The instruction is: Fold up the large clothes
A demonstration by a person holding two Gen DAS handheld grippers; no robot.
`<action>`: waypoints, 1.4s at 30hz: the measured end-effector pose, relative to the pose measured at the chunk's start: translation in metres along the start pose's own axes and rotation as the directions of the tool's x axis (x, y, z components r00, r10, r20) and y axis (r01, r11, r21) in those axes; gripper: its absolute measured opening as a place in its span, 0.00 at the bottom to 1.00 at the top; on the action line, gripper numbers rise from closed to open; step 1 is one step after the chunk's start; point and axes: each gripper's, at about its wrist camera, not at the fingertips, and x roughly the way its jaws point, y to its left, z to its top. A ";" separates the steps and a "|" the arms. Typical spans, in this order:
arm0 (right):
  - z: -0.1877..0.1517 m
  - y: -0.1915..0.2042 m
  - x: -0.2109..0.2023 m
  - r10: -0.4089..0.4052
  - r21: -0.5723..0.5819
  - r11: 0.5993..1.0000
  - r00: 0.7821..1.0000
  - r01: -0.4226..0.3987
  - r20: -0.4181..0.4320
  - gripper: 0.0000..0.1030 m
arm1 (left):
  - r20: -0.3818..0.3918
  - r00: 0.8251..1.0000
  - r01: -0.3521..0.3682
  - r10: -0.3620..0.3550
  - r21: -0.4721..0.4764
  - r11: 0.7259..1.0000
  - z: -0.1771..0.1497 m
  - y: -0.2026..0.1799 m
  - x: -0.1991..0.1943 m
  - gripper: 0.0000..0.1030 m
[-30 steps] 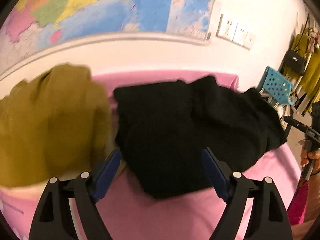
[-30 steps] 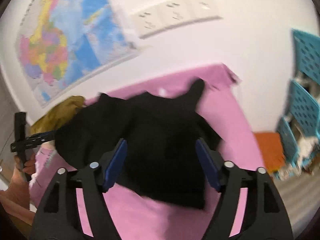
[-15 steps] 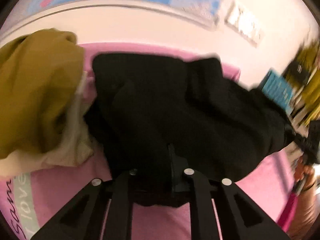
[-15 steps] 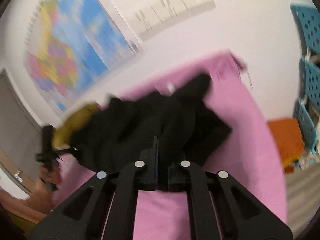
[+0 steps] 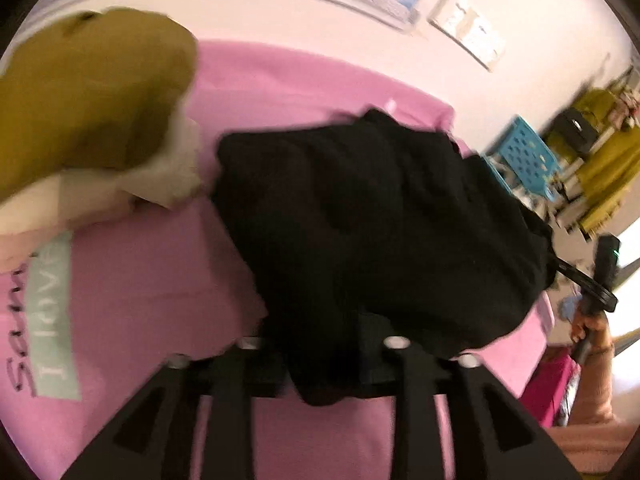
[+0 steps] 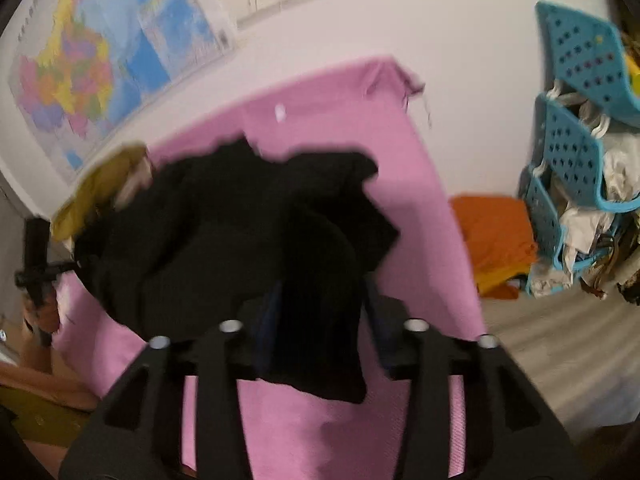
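Observation:
A large black garment (image 5: pixel 372 216) lies bunched on the pink table cover (image 5: pixel 160 280). My left gripper (image 5: pixel 324 364) is shut on its near edge, and a fold of black cloth hangs out below the jaws. In the right wrist view the same black garment (image 6: pixel 224 232) hangs from my right gripper (image 6: pixel 320 320), which is shut on another part of its near edge. The cloth hides the fingertips of both grippers. The right gripper also shows at the far right of the left wrist view (image 5: pixel 592 292).
An olive garment (image 5: pixel 84 108) on a cream one (image 5: pixel 92 196) lies at the left of the pink cover. Blue perforated baskets (image 6: pixel 576 128) with laundry stand at the right, and orange cloth (image 6: pixel 496 236) lies on the floor. A wall with a map (image 6: pixel 100 56) stands behind.
A second ago both grippers were open over the black garment. They have closed on its near edge and have lifted and pulled it, so the garment now sits bunched and further from the olive pile.

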 end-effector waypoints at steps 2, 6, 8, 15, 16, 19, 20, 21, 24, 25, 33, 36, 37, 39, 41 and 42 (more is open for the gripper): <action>0.011 0.006 -0.025 -0.003 0.009 1.000 0.994 0.002 0.110 0.47 | 0.068 0.997 -0.033 0.032 0.013 0.999 0.001 -0.004 -0.021 0.37; 0.029 0.036 -0.025 0.052 -0.090 0.995 0.990 -0.040 0.129 0.56 | 0.176 0.983 -0.081 0.059 0.125 0.989 0.016 -0.037 -0.046 0.55; 0.035 0.053 -0.002 0.022 -0.156 0.988 0.997 -0.011 0.073 0.59 | 0.163 0.985 -0.079 0.047 0.195 0.978 0.029 -0.062 -0.037 0.60; 0.032 0.088 0.109 -0.118 -0.312 0.947 0.983 0.069 -0.143 0.79 | -0.022 0.998 -0.050 0.059 0.302 0.952 0.048 -0.094 0.053 0.61; 0.031 0.092 0.114 -0.128 -0.331 0.941 0.982 0.075 -0.141 0.69 | -0.044 0.996 -0.061 0.078 0.296 0.953 0.050 -0.092 0.067 0.61; 0.037 0.089 0.116 -0.047 -0.295 0.955 0.985 -0.005 -0.169 0.05 | -0.050 0.992 -0.098 0.116 0.270 0.958 0.057 -0.091 0.085 0.49; 0.039 0.087 0.113 -0.037 -0.287 0.958 0.987 -0.010 -0.157 0.04 | -0.046 0.992 -0.097 0.113 0.263 0.960 0.058 -0.087 0.085 0.44; 0.042 0.086 0.109 -0.042 -0.290 0.957 0.990 0.001 -0.137 0.03 | -0.039 0.994 -0.091 0.104 0.248 0.964 0.060 -0.081 0.083 0.43; 0.061 0.076 0.075 -0.018 -0.224 0.974 1.000 0.020 0.009 0.03 | -0.027 0.994 -0.095 0.102 0.201 0.975 0.065 -0.070 0.079 0.25; 0.067 0.072 0.063 -0.015 -0.200 0.979 0.998 0.028 0.063 0.02 | -0.020 0.995 -0.095 0.100 0.187 0.978 0.066 -0.066 0.076 0.19; 0.058 0.063 0.124 -0.096 -0.194 0.978 0.990 0.075 -0.103 0.03 | 0.029 0.982 -0.186 0.184 0.122 0.975 0.075 -0.039 0.085 0.19; 0.060 0.053 0.112 -0.070 -0.126 0.990 0.995 0.060 -0.077 0.14 | 0.020 0.989 -0.149 0.148 0.089 0.985 0.073 -0.028 0.083 0.18; 0.061 0.053 0.105 -0.061 -0.116 0.992 0.996 0.054 -0.063 0.21 | 0.028 0.990 -0.142 0.140 0.091 0.986 0.073 -0.028 0.080 0.20; 0.063 0.057 0.088 -0.049 -0.106 0.993 0.999 0.047 -0.018 0.27 | 0.067 0.989 -0.138 0.130 0.126 0.982 0.070 -0.036 0.068 0.43; 0.063 0.064 0.068 -0.006 -0.101 0.995 0.999 0.009 0.034 0.38 | 0.113 0.985 -0.149 0.131 0.168 0.974 0.065 -0.048 0.056 0.50; 0.063 0.068 0.062 0.016 -0.104 0.994 0.998 -0.011 0.053 0.40 | 0.120 0.985 -0.149 0.128 0.186 0.971 0.063 -0.052 0.053 0.50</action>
